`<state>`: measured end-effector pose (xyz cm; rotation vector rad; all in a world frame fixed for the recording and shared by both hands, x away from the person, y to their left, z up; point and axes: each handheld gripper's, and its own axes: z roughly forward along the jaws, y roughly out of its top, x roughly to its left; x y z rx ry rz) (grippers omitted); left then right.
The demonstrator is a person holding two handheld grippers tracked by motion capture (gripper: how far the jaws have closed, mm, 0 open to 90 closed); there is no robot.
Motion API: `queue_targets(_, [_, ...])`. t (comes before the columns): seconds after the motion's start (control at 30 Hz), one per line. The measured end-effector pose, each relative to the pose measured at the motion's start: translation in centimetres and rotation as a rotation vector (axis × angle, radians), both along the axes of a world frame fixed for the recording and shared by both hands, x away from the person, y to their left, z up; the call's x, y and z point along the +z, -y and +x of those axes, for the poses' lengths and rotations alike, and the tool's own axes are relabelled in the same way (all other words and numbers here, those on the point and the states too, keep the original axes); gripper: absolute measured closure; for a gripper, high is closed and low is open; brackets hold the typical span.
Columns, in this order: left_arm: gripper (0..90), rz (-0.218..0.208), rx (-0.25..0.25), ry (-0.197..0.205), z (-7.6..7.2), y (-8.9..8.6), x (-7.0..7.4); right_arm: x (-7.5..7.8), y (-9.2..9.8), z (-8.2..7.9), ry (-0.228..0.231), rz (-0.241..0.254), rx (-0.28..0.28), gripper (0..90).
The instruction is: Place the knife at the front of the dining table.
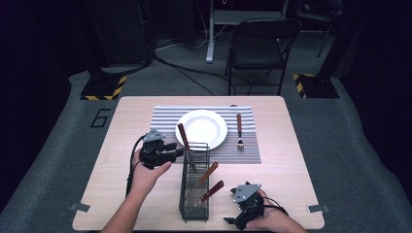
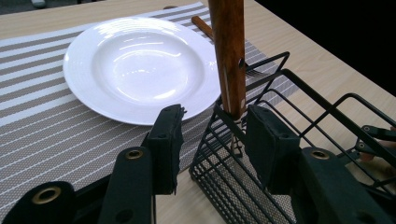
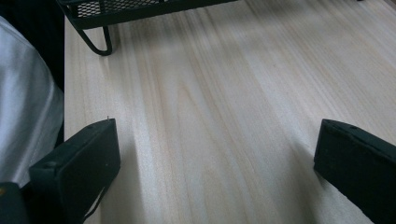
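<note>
A wooden-handled utensil stands upright in the far end of a black wire rack. My left gripper is open at that corner of the rack. The handle rises just beyond its fingertips, close to the right-hand jaw, and the pads do not press on it. Two more wooden-handled utensils lean in the rack. A white plate lies on a striped placemat. My right gripper rests open over bare tabletop near the front edge.
A fork with a wooden handle lies on the placemat right of the plate. The rack's foot stands ahead of the right gripper, and a white sleeve is beside it. A folding chair stands beyond the table.
</note>
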<state>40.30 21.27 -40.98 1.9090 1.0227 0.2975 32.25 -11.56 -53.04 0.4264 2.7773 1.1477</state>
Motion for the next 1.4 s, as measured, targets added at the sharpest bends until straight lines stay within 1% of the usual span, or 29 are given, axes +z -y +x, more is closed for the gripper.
queue_targets(0.1, [57.0,-0.02,-0.013,0.002,0.3,0.3,-0.1,0.0,0.0,0.0,0.002,-0.001,-0.001,0.0])
queue_targets(0.23, [57.2,-0.029,-0.031,0.006,0.5,0.8,0.0,0.0,0.0,0.0,0.002,-0.001,-0.001,0.0])
queue_targets(0.27, [58.4,-0.031,-0.035,0.005,0.6,0.9,0.0,0.0,0.0,0.0,0.002,-0.001,-0.001,0.0])
queue_targets(0.33, [59.3,-0.031,-0.041,0.007,0.7,1.2,0.0,0.0,0.0,0.0,0.002,-0.001,-0.001,0.0])
queue_targets(0.37, [61.9,-0.028,-0.047,0.005,0.7,1.3,-0.1,0.0,0.0,0.0,0.002,-0.001,-0.001,0.0])
queue_targets(0.43, [63.0,-0.023,-0.051,0.001,0.8,1.6,-0.3,0.0,0.0,0.0,0.0,-0.005,0.001,0.0])
queue_targets(0.5, [65.8,-0.016,-0.05,0.003,0.9,1.7,-0.3,0.0,0.0,0.0,0.0,-0.005,0.001,0.0])
queue_targets(0.53, [65.8,-0.002,-0.046,0.006,0.9,1.8,-0.4,0.0,0.0,0.0,-0.001,-0.005,0.001,0.0])
queue_targets(0.57, [67.2,0.001,-0.041,0.012,0.9,1.8,-0.4,0.0,0.0,0.0,0.0,-0.005,0.001,0.0])
queue_targets(0.6, [69.1,-0.005,-0.034,0.013,0.9,1.8,-0.4,0.0,0.0,0.0,0.0,-0.004,0.001,0.0])
queue_targets(0.73, [70.7,-0.008,-0.03,0.017,0.9,1.8,-0.4,0.0,0.0,0.0,0.0,-0.005,0.001,0.0])
queue_targets(0.8, [70.7,-0.005,-0.032,0.017,1.0,1.8,-0.5,0.0,0.0,0.0,0.0,-0.005,0.001,0.0])
queue_targets(0.93, [70.5,-0.014,-0.028,0.016,1.1,1.7,-0.6,0.0,0.0,0.0,0.0,-0.005,0.001,0.0])
queue_targets(1.2, [70.4,-0.013,-0.016,0.032,0.9,1.9,-0.7,0.0,0.0,0.0,0.0,-0.005,0.001,0.0])
queue_targets(1.23, [70.5,-0.02,-0.01,0.033,0.8,1.9,-0.6,0.0,0.0,0.0,0.0,-0.005,0.001,0.0])
queue_targets(1.3, [71.7,-0.024,-0.009,0.043,0.7,1.7,-0.4,0.0,0.0,0.0,0.0,-0.005,0.002,0.0])
queue_targets(1.33, [73.8,-0.03,-0.009,0.046,0.6,1.6,-0.3,0.0,0.0,0.0,0.001,-0.005,0.001,0.0])
queue_targets(1.4, [75.3,-0.037,-0.011,0.04,0.5,1.4,-0.3,0.0,0.0,0.0,0.0,-0.006,0.002,0.0])
